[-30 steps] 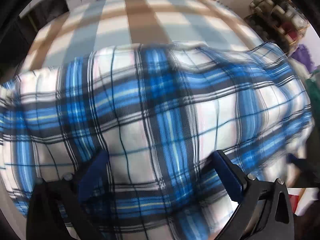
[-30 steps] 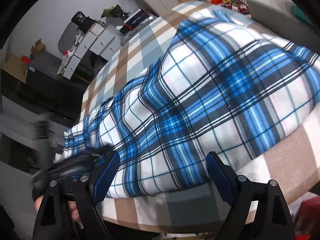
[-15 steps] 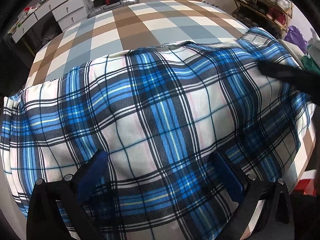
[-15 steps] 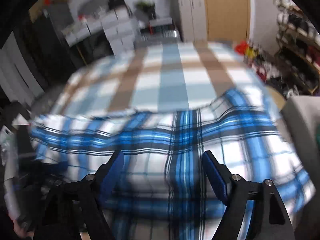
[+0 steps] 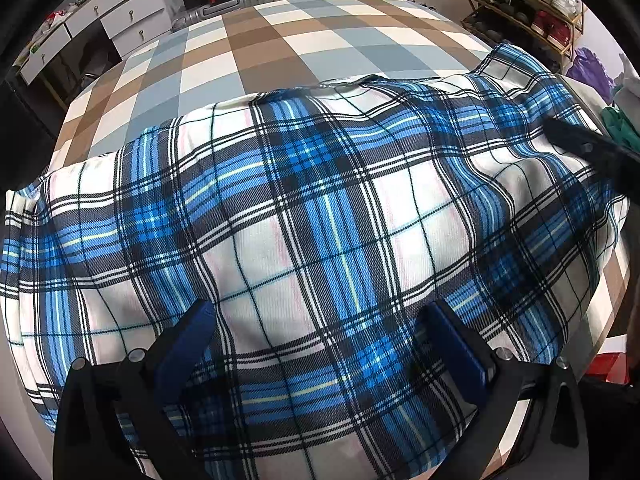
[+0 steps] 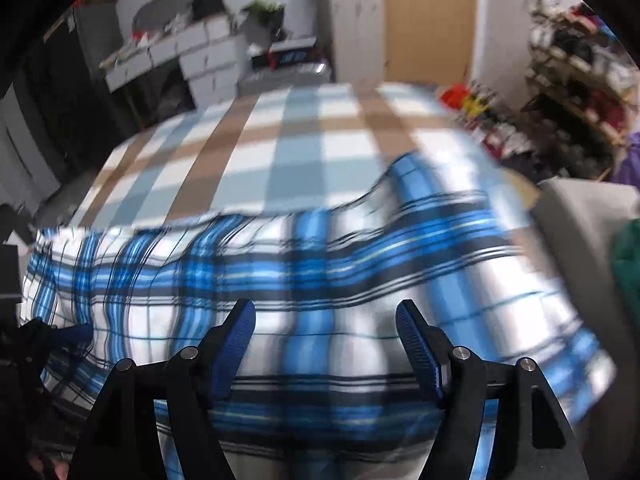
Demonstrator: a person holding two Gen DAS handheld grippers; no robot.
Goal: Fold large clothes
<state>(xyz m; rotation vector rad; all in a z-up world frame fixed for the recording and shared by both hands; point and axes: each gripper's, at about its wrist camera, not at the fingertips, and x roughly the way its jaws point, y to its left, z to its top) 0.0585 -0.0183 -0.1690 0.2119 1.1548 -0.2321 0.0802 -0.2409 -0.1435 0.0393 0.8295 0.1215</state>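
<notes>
1. Blue plaid garment [image 5: 320, 216] spread across the near half of a bed [image 5: 280, 40] covered in a brown, grey and white check; far half of the bed bare.
2. Hard to say what kind of garment: no collar, sleeve or button line clearly visible, only broad plaid cloth with a long straight far edge.
3. Left tongs [image 5: 320, 344] spread wide above the near part of the cloth, nothing between the blue pads; contact with the fabric not clear from this angle.
4. Right tongs [image 6: 324, 340] likewise wide apart and holding nothing, poised over the near edge of the cloth; right view heavily blurred, so details of the fabric there uncertain.
5. Dark body of the right tongs also visible at the right edge of the left view, above the garment's right end.
6. Progress, as a judgement: cloth looks laid out and mostly flat, with a few soft ripples toward the right end and bunched layers at the left end. Possibly one fold already made, given the straight far edge and stacked layers on the left, but not certain.
7. Left to do, probably: grip an edge or corners, bring one part over another, tidy into a compact stack. No grip yet on either side.
</notes>
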